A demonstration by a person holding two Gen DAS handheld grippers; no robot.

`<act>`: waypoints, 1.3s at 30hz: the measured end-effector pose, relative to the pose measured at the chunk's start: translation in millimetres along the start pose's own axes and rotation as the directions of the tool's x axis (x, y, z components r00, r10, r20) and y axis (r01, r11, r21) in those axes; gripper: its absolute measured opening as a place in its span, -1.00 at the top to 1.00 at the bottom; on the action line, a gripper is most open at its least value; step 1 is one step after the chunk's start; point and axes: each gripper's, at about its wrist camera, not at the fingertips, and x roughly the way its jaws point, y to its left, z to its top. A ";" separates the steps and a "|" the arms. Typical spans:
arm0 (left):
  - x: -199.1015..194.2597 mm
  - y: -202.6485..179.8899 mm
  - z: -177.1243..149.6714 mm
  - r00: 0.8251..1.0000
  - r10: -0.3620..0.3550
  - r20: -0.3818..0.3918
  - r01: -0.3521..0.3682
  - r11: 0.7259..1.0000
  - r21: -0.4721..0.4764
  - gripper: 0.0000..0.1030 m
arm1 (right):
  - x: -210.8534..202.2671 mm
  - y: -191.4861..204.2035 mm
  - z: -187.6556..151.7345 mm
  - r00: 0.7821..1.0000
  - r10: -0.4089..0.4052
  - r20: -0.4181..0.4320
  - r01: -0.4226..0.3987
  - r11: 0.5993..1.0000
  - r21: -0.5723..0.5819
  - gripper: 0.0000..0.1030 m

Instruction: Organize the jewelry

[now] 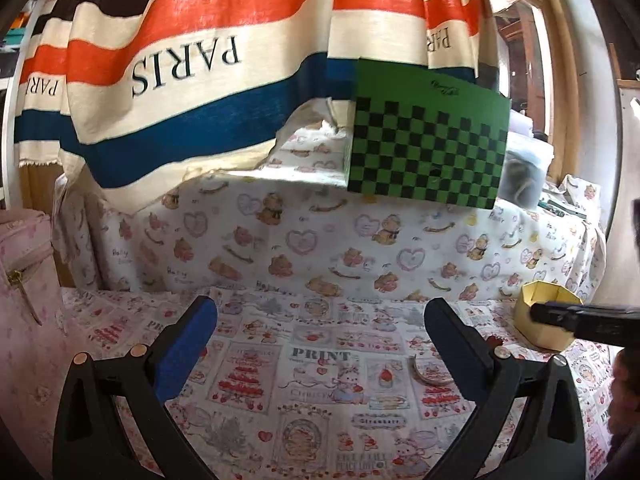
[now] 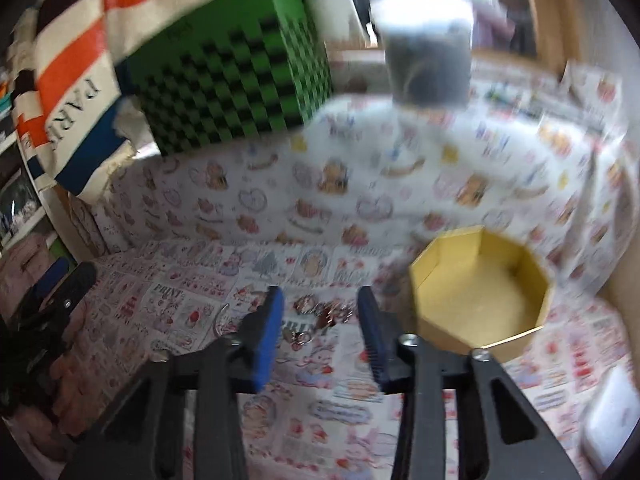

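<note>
Right gripper half-spread, pinching nothing; we saw small jewelry cluster lying between its fingertips, untouched as far as blur let us tell. Left gripper spread wide, empty, above printed cloth. We judged the step: pick up cluster. Lower pads to cloth, close slowly around the whole tangle, lift, carry to yellow octagonal box just beside. Box empty. Cluster: tiny silvery rings and reddish bits. Bangle lay near left finger.
</note>
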 end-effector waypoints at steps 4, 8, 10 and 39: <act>2.9 -1.0 -1.4 1.000 0.006 -0.013 -0.006 1.000 0.002 -0.99 | 30.7 -5.3 -4.2 0.998 -0.011 -0.061 0.012 1.000 0.018 0.56; -1.1 1.9 0.6 0.999 0.033 0.011 -0.033 0.999 -0.004 -0.99 | 48.9 -7.9 -7.8 0.996 0.010 -0.091 -0.008 1.000 0.023 0.69; -2.2 4.2 2.8 1.000 0.017 0.011 -0.017 1.000 -0.015 -0.99 | 54.0 -7.2 -8.0 0.995 0.000 -0.098 0.001 1.000 0.016 0.69; 91.0 -102.9 -13.3 0.797 -0.083 -0.599 0.093 0.996 -0.015 -0.74 | -15.5 -21.9 -1.0 0.996 -0.052 0.068 0.050 0.999 0.020 0.92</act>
